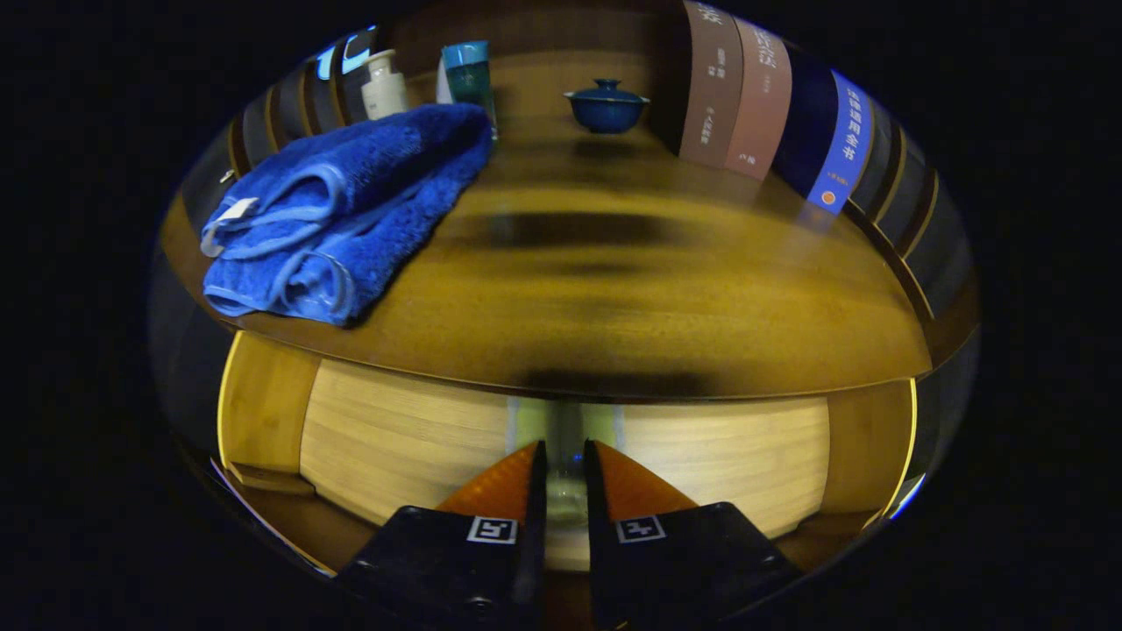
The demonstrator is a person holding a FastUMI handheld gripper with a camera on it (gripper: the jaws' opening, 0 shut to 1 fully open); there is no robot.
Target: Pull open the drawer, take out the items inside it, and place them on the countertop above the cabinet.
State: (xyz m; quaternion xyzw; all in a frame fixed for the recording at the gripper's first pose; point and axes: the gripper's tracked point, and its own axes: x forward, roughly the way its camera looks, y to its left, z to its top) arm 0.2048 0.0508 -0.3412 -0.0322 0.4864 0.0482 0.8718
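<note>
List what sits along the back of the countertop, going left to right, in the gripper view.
White bottle → teal bottle → blue lidded bowl → row of books. The gripper has its fingers narrowly apart around the drawer's handle.

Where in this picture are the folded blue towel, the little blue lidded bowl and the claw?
Folded blue terry towel (351, 202): gripper view, middle of its top fold.
Small dark-blue lidded ceramic bowl (607, 112): gripper view, on its body.
Claw (563, 464): gripper view, midway between its fingertips, closed around the pale drawer's handle.
</note>
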